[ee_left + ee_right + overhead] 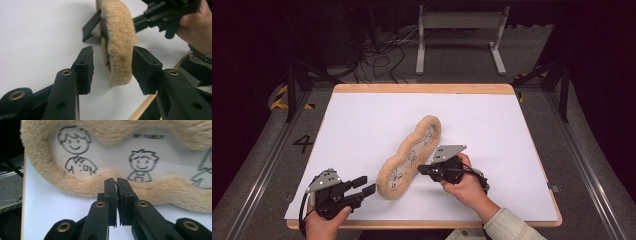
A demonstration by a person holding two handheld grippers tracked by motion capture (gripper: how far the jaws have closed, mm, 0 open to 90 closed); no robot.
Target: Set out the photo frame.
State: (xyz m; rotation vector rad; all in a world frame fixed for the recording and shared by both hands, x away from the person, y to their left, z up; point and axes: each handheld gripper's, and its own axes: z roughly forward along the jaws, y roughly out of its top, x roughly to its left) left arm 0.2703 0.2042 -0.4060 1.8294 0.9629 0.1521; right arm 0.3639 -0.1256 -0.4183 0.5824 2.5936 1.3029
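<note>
High view: the plush photo frame point(409, 157) lies slantwise near the middle of the white table point(362, 125), its near end between your two hands. Your left tongs point(366, 186) stand apart just off that end, touching nothing, while the right tongs point(422, 169) sit closed at the fuzzy rim. Before squeezing, slide the left tongs around the rim so the frame doesn't skid.

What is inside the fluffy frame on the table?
Inside the fluffy frame sits a paper insert with cartoon figures and a small printed caption. The drawing at the right edge is cut off, and the fur rim covers the insert's borders.
</note>
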